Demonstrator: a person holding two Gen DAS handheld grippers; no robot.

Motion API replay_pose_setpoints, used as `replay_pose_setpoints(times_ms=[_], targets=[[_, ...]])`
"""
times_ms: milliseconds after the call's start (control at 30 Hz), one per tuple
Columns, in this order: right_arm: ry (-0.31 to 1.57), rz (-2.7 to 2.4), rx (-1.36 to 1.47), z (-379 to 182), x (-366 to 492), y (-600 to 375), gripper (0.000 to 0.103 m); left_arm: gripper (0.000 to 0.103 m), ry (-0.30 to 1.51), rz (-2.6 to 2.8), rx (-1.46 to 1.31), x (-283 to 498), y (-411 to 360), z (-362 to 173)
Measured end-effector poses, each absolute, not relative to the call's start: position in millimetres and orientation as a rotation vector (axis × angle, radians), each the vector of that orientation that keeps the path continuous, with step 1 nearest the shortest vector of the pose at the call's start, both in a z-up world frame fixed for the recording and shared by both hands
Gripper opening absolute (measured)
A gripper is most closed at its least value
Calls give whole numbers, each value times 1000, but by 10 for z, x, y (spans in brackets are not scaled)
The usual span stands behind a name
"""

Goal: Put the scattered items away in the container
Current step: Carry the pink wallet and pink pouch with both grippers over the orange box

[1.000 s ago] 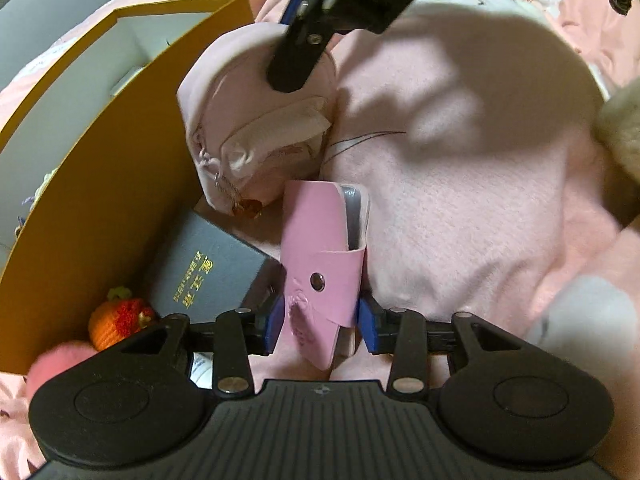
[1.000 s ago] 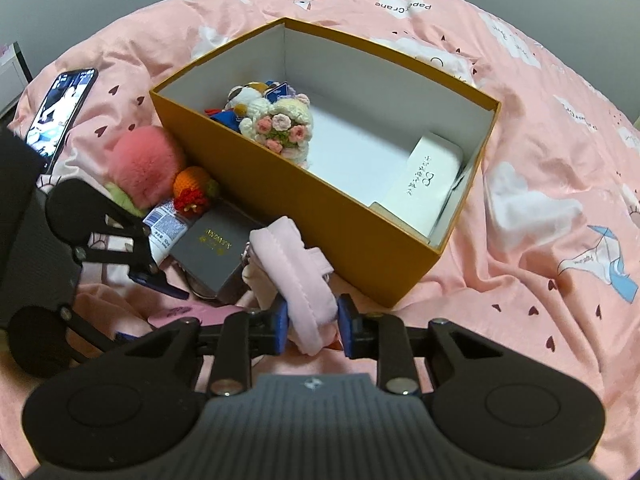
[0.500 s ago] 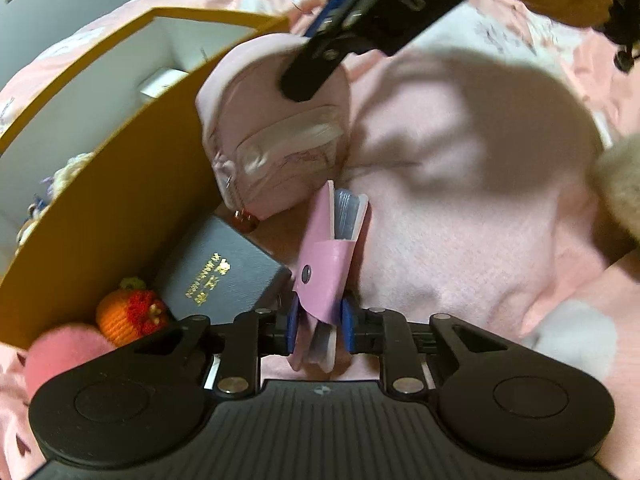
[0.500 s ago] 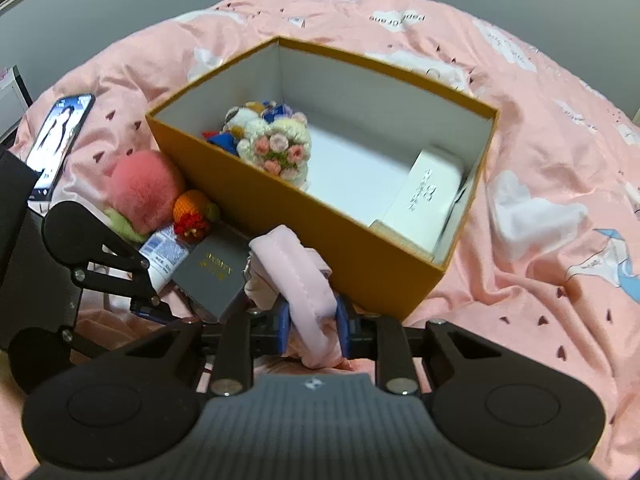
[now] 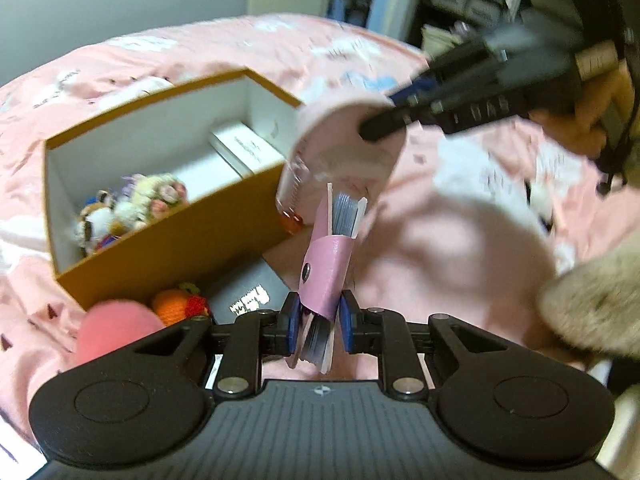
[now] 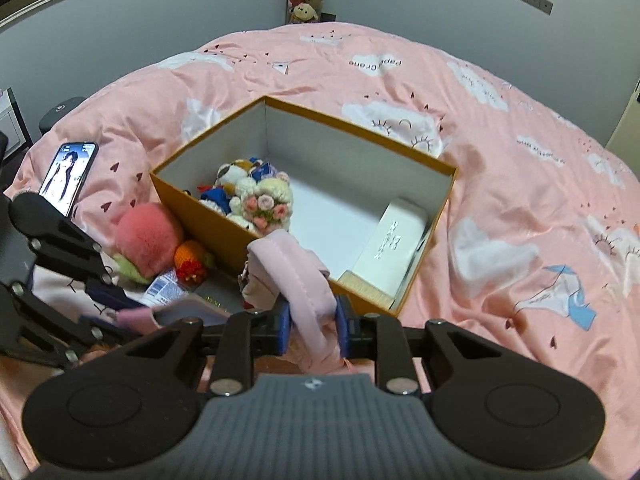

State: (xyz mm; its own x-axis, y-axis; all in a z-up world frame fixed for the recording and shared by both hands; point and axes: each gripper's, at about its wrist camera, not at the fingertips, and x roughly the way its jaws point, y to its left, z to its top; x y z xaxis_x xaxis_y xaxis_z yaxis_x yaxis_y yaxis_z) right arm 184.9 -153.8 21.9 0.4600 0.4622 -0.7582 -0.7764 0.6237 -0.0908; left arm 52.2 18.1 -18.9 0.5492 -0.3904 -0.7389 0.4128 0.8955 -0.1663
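Bed (image 6: 500,128) under pink quilt carries everything; soft, uneven ground, so the orange box (image 6: 224,236) could tip or slide if nudged at the rim.

Box sits open, part filled: plush bunch (image 6: 256,196) at one end, white case (image 6: 394,240) at the other, bare floor between.

Right claw (image 6: 311,326) is closed on the pink pouch (image 6: 294,276), gripping a fold at its edge, pouch lifted near the box's near corner. Risk: the fabric is limp and held by little, so it may slip out short of the rim, or drag on the wall.

Left claw (image 5: 319,316) is clamped on the pink card holder (image 5: 328,264), upright, cards fanning out both ends. Risk: loose cards could shed onto the quilt if tilted or shaken.

Both loads are close together in the left view; a crossing path could knock one from the other's grip.

Still outside the box: pink pom-pom (image 6: 146,238), orange knitted fruit (image 6: 192,258), dark booklet (image 5: 248,292), phone (image 6: 68,174).
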Motion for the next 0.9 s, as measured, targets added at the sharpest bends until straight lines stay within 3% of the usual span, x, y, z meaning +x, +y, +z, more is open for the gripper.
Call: replay_pose_setpoints(times_ms=[567, 900], targets=[[627, 837, -432, 930, 2253, -1220, 23, 23, 622, -305, -90, 1050, 813, 623], [833, 894, -511, 427, 3002, -740, 23, 23, 689, -293, -148, 1622, 966, 352]])
